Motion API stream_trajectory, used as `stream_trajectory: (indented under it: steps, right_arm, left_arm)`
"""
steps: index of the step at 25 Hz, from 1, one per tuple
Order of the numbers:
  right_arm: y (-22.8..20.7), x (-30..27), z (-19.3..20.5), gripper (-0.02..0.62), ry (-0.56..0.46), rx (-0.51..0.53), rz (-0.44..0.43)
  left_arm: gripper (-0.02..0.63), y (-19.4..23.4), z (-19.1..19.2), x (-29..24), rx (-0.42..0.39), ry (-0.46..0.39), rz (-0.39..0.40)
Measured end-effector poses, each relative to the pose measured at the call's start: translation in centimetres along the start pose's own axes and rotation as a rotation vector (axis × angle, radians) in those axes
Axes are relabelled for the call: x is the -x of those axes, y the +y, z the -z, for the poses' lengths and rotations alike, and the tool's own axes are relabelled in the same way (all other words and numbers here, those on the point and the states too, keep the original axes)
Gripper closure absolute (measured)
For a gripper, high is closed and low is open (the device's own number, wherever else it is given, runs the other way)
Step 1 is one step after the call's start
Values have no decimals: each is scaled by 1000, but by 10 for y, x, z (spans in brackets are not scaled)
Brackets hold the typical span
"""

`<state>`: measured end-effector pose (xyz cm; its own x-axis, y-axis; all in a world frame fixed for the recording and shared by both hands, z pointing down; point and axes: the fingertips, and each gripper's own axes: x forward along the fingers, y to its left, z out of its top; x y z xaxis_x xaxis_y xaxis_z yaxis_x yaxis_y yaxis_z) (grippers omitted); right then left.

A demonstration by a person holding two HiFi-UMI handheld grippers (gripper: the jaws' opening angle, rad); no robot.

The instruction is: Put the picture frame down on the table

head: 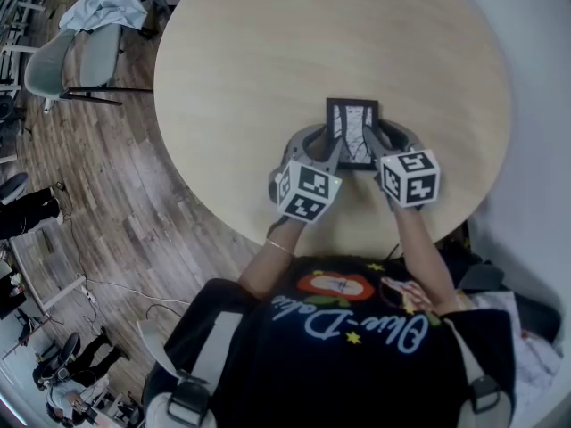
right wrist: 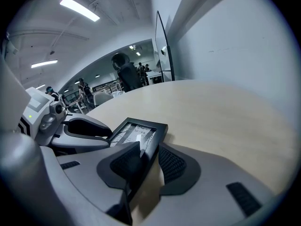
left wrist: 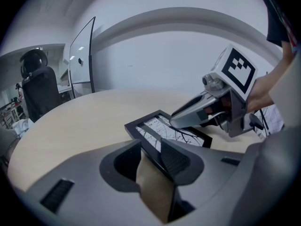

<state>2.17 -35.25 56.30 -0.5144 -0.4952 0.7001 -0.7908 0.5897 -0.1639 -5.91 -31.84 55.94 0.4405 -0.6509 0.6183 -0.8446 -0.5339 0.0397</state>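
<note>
Counted: 1 picture frame and 1 round worktop. There are 2 tongs, the left tongs and the right tongs, each with 2 jaws. Each carries 1 marker cube, so 2 in all: the left cube and the right cube. 1 person holds them, with 2 forearms showing. The head view also takes in 1 pale chair and 1 light cloth. The left gripper view shows 1 black office chair and 1 upright clear panel.
</note>
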Motion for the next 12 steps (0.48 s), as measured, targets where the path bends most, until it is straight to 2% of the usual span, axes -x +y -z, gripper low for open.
stream_trajectory:
  steps: [4, 12]
  right_arm:
    - [0, -2, 1, 495, 9, 15, 5]
    - [-1, -6, 1, 494, 24, 36, 20]
  left_arm:
    - [495, -1, 1, -2, -61, 15, -4]
    - [495, 1, 0, -4, -108, 23, -1]
